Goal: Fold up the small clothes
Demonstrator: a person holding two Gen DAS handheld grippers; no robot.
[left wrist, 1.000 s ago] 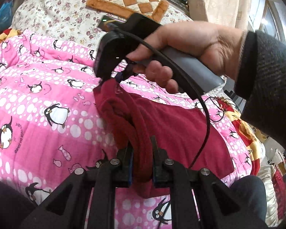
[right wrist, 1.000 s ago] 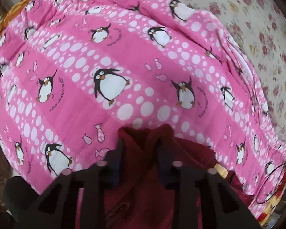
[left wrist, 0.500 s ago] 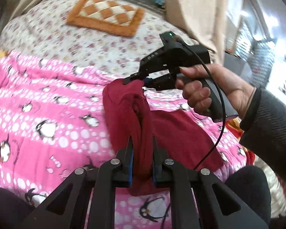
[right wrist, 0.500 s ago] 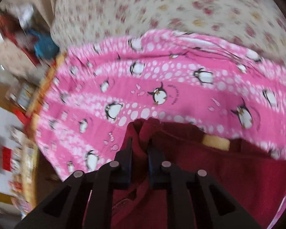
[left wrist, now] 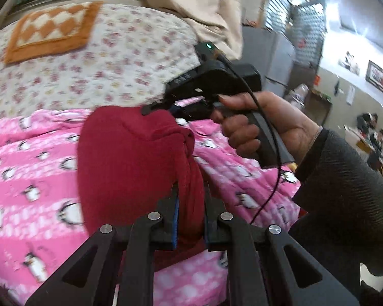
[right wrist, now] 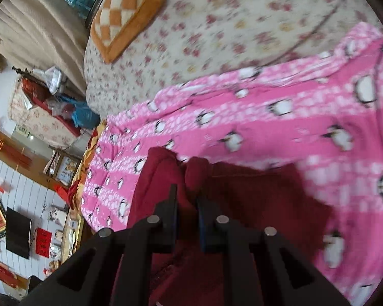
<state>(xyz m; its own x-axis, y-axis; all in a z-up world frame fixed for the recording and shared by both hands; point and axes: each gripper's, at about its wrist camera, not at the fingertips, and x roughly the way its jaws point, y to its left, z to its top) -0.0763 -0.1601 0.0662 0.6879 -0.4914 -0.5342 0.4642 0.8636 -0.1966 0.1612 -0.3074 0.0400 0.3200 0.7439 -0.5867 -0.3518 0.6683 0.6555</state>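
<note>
A dark red garment is shown held up above a pink penguin-print quilt, which serves as the reference surface throughout. In the left wrist view, a bunched fold of the garment is clamped between the two fingers of the left gripper, whose jaws are closed on the cloth. From this fold the fabric is drawn upward and away to a rounded upper edge, where it is pinched by the tip of the right gripper. The right gripper is held by the person's right hand, seen above the far right part of the quilt, with a black cable hanging from the device. The sleeve of a dark grey sweater is seen at the wrist.

In the right wrist view, the right gripper is shown with its jaws drawn close together on a raised ridge of the garment. The remainder of the cloth is spread behind and beneath the fingers, over the near part of the quilt.

Beyond the far edge of the quilt, a cream floral bedspread is visible, and an orange-and-white checkered cushion is laid upon it. A beige curtain is seen beyond the bedspread. Both views are blurred.
</note>
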